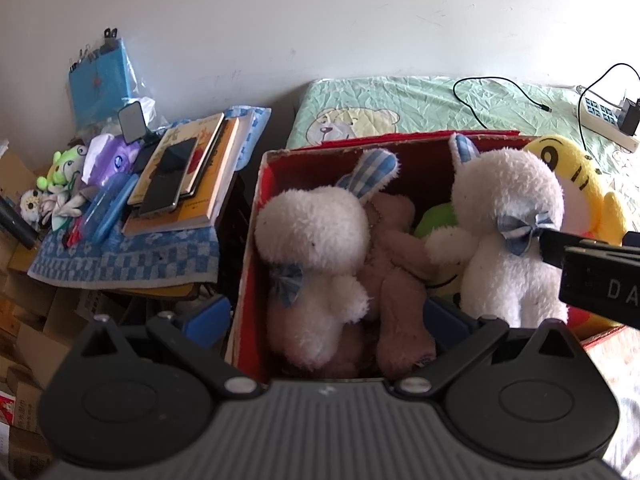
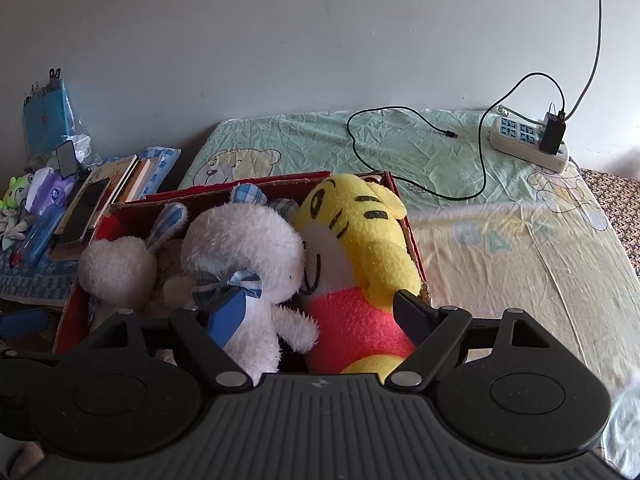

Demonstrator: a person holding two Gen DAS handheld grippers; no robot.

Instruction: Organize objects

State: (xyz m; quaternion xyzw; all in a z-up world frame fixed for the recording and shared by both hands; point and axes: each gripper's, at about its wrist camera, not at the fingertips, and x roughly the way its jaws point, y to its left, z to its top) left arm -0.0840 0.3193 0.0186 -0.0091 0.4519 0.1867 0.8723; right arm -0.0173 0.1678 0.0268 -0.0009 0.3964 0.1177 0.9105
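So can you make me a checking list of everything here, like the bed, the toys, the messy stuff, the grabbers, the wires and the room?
Surface: bed with a green bear-print sheet, mostly bare.
Job's things: red box on the bed holding two white bunnies, a brown toy, a green toy and a yellow tiger.
Clutter: side table under a blue checked towel, with books, a phone, small plush toys; cardboard boxes below.
Grippers: left gripper open, over the box; right gripper open, fingers either side of a bunny and the tiger.
Cables: black cable looped on the sheet, power strip with a charger.
Surroundings: plain white wall.
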